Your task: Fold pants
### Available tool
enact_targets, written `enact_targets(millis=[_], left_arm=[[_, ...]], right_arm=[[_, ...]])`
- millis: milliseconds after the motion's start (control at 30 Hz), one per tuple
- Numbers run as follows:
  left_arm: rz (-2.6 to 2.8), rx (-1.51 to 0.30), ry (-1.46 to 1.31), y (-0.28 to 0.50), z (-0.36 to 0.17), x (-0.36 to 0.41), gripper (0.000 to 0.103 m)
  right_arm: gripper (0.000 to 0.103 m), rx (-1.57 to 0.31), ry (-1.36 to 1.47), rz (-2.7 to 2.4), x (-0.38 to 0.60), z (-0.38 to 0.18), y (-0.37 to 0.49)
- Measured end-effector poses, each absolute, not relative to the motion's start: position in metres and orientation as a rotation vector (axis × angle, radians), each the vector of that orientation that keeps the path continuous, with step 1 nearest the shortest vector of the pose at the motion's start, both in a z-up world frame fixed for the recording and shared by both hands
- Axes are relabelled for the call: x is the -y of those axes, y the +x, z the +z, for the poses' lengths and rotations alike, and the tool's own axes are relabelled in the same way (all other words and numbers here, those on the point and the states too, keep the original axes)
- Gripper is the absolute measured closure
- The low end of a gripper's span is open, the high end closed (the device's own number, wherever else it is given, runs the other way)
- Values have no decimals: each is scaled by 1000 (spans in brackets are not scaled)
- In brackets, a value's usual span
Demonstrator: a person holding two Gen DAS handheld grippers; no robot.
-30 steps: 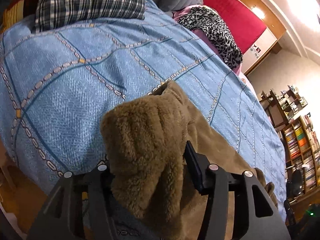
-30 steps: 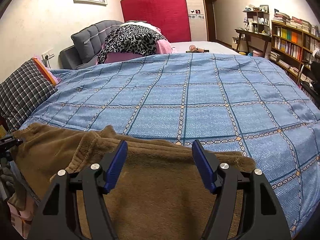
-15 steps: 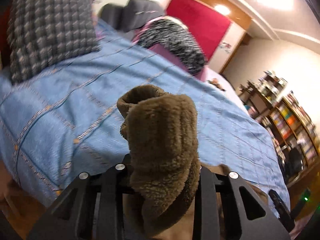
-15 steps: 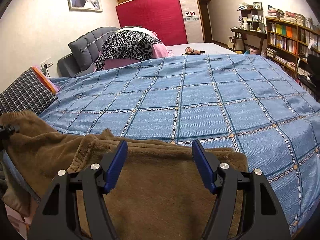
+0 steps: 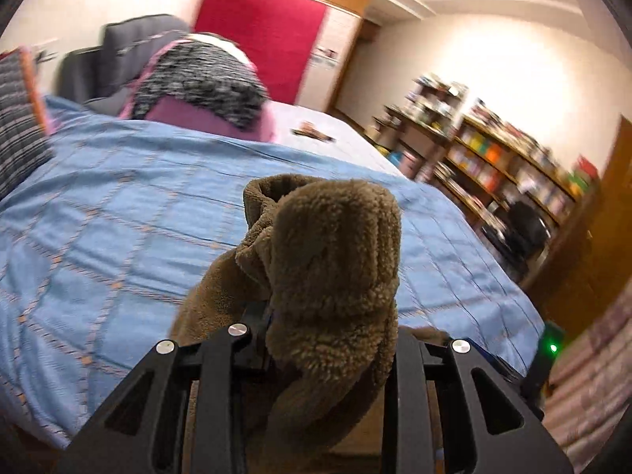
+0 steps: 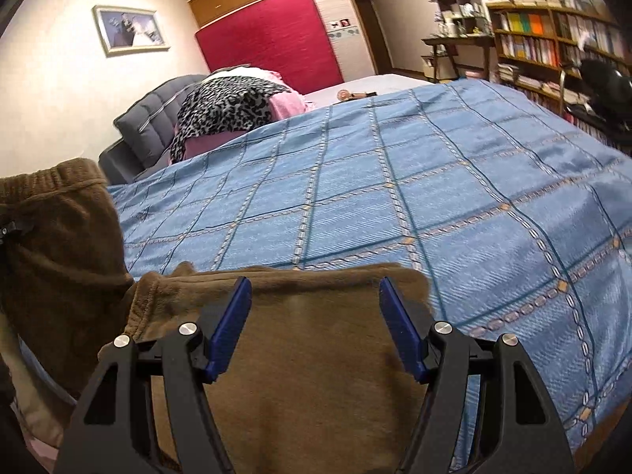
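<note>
Brown pants (image 5: 331,276) bunched, clamped between the left fingers (image 5: 258,339).

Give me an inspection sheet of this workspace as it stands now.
Surface: bed under a blue checked bedspread.
Job's things: brown fleece pants spread at the near edge; one bunched end lifted.
Clutter: leopard-print blanket on pink bedding, checked pillow.
Grippers: left gripper shut on the pants' lifted end; right gripper open over the flat part.
Cables: nothing seen.
Surroundings: grey headboard, red panel, framed picture, bookshelves.
</note>
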State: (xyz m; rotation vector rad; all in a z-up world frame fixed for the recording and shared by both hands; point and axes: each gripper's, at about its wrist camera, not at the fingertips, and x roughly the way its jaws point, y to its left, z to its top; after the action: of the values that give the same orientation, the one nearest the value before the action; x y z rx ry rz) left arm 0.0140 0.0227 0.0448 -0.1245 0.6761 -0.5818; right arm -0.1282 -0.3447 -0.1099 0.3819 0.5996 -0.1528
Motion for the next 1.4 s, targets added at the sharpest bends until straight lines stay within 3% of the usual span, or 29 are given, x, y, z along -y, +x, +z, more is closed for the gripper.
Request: enact_targets(millis=[667,733,767,1067,1233,1400], left_arm=[[-863,-810,201,-39,-11,183,75],[-867,-841,235,-41,-26,194,70],[-881,-854,254,-43,-33,200,61],[-1028,-961,208,-45,-45,193,44],[-1177,-1031,95,-53,-35,176,44],[-1137,-988,42,-47,-18,147,44]], right_arm=[[35,-556,529,-265,415,-129,-184],[35,-558,538,-274,419,-132,-188],[35,-558,540,-276,420,-134,-189],[35,-557,546,-280,426,-131,-192],[35,-554,580,-254,427,-125,-196],[35,-541,576,-154,412,-110,-199]])
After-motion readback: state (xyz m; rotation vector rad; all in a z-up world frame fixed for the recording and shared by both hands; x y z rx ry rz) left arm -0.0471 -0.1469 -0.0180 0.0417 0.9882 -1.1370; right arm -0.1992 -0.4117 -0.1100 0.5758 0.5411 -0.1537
